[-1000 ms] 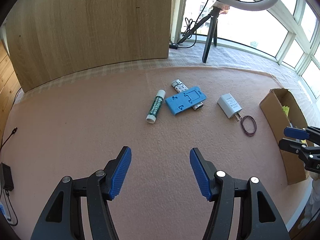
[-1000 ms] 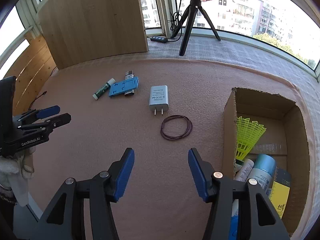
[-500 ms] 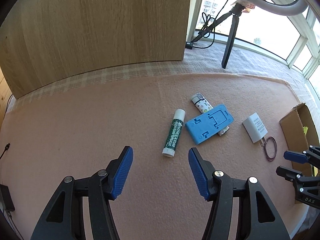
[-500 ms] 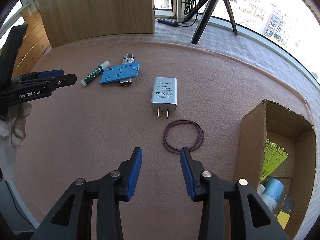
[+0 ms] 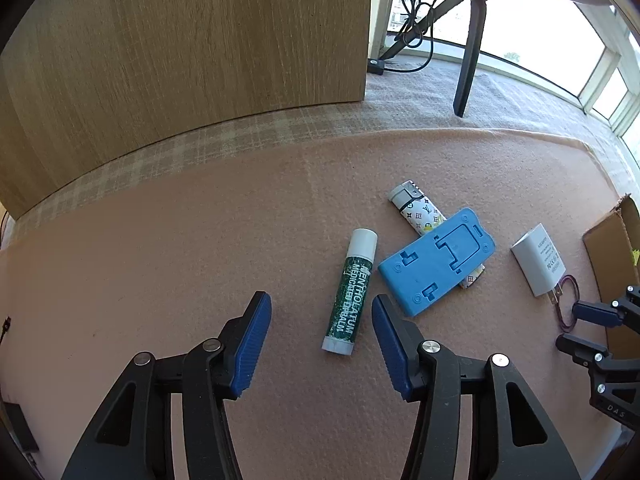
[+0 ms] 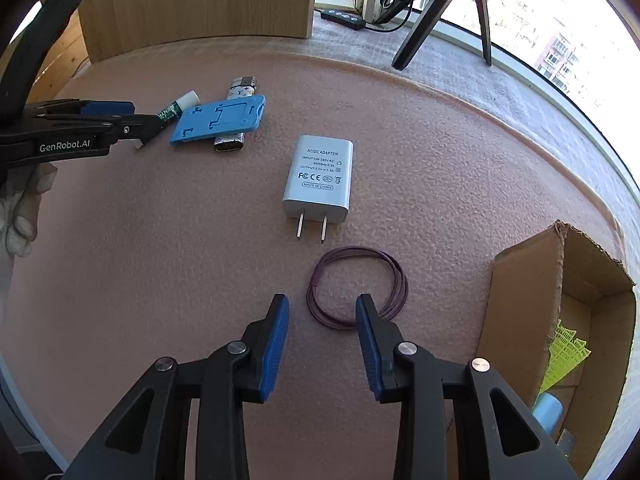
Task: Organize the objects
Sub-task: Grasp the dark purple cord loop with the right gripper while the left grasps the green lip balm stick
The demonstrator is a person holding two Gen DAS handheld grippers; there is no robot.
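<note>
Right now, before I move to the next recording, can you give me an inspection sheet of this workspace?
Surface: pink felt mat, flat.
Job's things: lip balm tube; blue phone stand lying across a patterned lighter; white AC adapter; purple cord loop; cardboard box holding a yellow shuttlecock.
Clutter: nothing seen.
Grippers: left gripper open, just been closing, near the lip balm; right gripper open, just been closing, over the cord loop's near edge.
Cables: black cable and power strip by the window.
Surroundings: wooden panel, tripod, windows.
</note>
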